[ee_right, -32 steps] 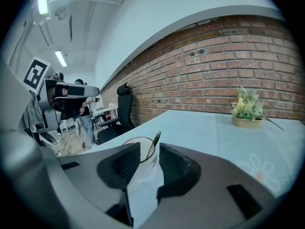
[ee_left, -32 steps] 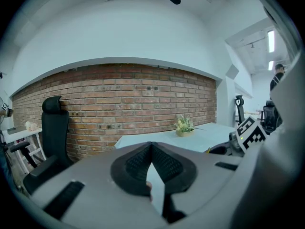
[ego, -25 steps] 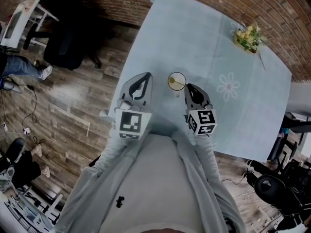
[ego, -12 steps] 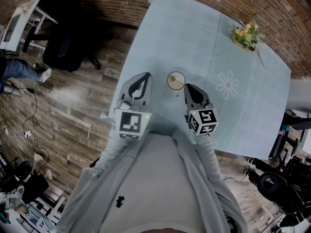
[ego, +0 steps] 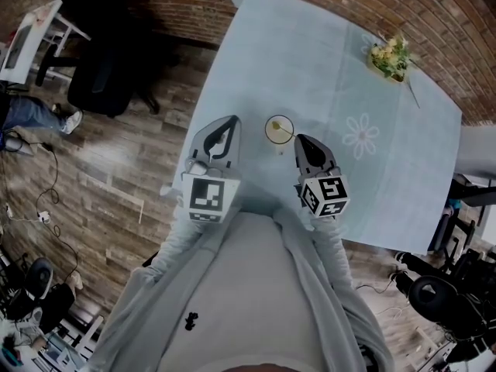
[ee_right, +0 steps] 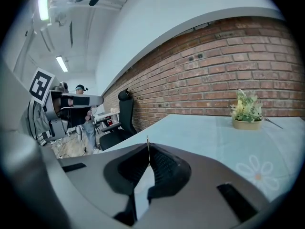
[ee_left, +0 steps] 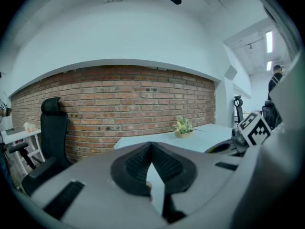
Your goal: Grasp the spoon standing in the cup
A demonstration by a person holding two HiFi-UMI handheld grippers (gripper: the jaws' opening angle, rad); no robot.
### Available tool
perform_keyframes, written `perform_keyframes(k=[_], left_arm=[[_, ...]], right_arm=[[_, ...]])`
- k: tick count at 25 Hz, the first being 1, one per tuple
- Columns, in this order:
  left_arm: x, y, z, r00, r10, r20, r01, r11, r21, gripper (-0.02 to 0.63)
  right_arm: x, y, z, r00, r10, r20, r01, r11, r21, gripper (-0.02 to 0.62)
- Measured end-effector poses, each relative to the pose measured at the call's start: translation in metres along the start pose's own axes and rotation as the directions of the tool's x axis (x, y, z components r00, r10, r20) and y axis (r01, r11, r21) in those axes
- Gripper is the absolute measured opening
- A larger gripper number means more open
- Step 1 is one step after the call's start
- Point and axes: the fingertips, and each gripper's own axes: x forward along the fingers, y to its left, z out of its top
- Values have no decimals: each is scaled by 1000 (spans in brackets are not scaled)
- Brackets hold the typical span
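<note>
Spoon (ego: 284, 132) — one, in one cup (ego: 268, 122); right gripper (ego: 297, 139) fingers grasping it — left gripper (ego: 232, 120) closed, empty.

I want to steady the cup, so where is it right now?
In the head view, the cup stands on the blue table near its left edge, just ahead of the right gripper, with the left gripper to its left.

Office-style workroom with a brick wall

A long brick wall (ego: 194, 6) runs behind a table (ego: 294, 60) covered in a pale blue cloth, with a small pot of flowers (ego: 390, 56) on it. The floor (ego: 116, 161) is wood plank, with loose cables (ego: 46, 196) trailing across it. A black swivel chair (ego: 101, 72), a white desk (ego: 31, 33) and strip lights (ee_right: 61, 63) on a white ceiling mark it as a workplace.
</note>
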Motion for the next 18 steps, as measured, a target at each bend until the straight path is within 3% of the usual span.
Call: perform_keyframes(k=[10,18], left_arm=[[-3,3,9,1000,9,24,-9,1000,2,17],[-4,-2,19,999,1,50,-1,1000,8,17]], right_arm=[[-17,3,23,998,-3,55,4,1000,-10,18],[-41,-3,55,988,-33,152,38,999,-30,18]])
